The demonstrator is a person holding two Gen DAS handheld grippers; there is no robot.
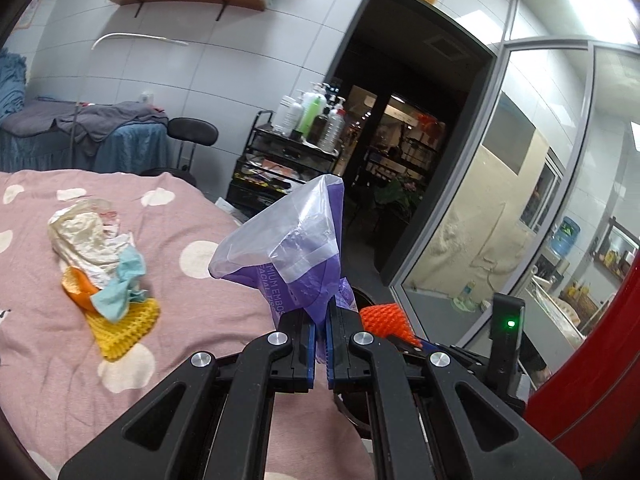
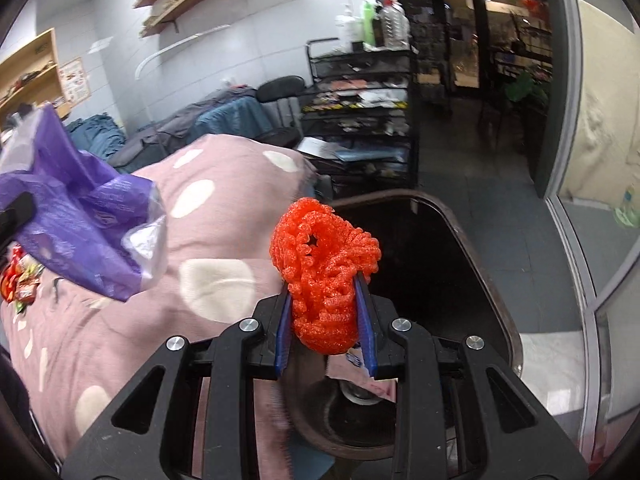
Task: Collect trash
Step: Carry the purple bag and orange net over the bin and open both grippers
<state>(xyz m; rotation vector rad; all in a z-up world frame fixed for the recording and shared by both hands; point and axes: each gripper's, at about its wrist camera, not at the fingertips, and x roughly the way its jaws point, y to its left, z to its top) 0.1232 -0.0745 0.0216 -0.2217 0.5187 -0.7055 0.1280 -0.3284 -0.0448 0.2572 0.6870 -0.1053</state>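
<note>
My left gripper [image 1: 320, 322] is shut on a purple and clear plastic wrapper [image 1: 298, 252], which sticks up from its jaws over the edge of the pink dotted bed [image 1: 192, 312]. The same wrapper [image 2: 80, 216] shows at the left of the right wrist view. My right gripper [image 2: 325, 284] is shut on a red foam fruit net [image 2: 324, 268], held above a dark brown bin [image 2: 476, 256] beside the bed. That net [image 1: 386, 320] peeks out behind my left gripper. A pile of trash [image 1: 104, 272] lies on the bed: crumpled white paper, teal tissue, orange peel, yellow foam net.
A black cart [image 1: 288, 160] with bottles stands past the bed by a dark doorway [image 1: 404, 152]. A glass partition [image 1: 520, 208] runs along the right. A stool [image 1: 192, 132] and a second bed [image 1: 80, 132] sit at the back. Red snack wrappers [image 2: 18, 280] lie on the bed.
</note>
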